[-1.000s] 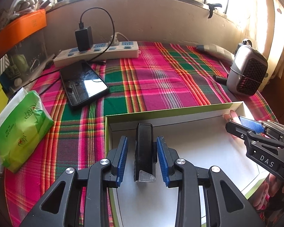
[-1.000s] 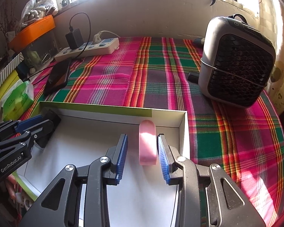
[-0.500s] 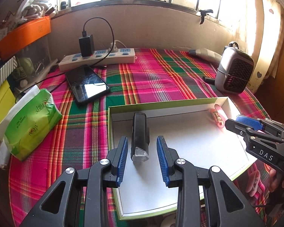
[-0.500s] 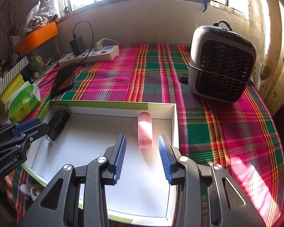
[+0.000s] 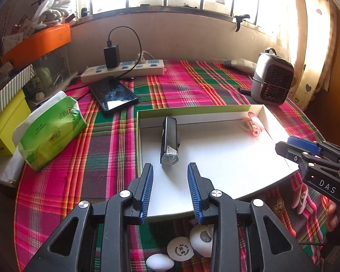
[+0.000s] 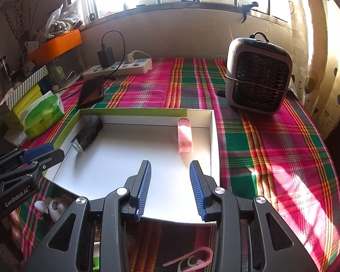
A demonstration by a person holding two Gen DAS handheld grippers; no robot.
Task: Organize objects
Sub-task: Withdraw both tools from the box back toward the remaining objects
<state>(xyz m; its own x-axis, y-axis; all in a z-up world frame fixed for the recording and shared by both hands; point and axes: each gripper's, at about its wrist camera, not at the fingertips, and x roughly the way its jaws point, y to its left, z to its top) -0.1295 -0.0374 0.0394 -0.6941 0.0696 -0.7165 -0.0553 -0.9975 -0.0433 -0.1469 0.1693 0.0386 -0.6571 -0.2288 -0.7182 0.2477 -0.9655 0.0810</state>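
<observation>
We logged a shallow white tray [image 5: 215,158] with a green rim, lying flat on a plaid cloth [image 5: 192,86] over the table. Inside it, near the far left corner, lay a black bike light [image 5: 169,140], lens end toward us, resting on the tray floor. Near the far right corner lay a pink case [image 5: 252,125], just beside the right wall, flat on the tray floor as well.

Our left gripper [image 5: 170,190] hung over the near edge of the tray, its blue-padded fingers [image 5: 147,188] set wide apart and gripping nothing; the light lay just beyond the tips, untouched. Our right gripper [image 6: 170,188] stood over the near right part of the tray, fingers [image 6: 198,190] likewise spread wide and empty, the pink case [image 6: 185,134] well ahead of them.

Around the tray we noted: a black phone [image 5: 113,94] face up behind its left corner; a white power strip [image 5: 124,70] with a black charger [image 5: 111,55] plugged in, against the far wall; a green tissue pack [image 5: 49,131] to the left; a grey desk fan [image 6: 258,80] standing upright at the far right. Small white round items [image 5: 181,249] lay on the cloth below the near edge; we could not tell what they were.
</observation>
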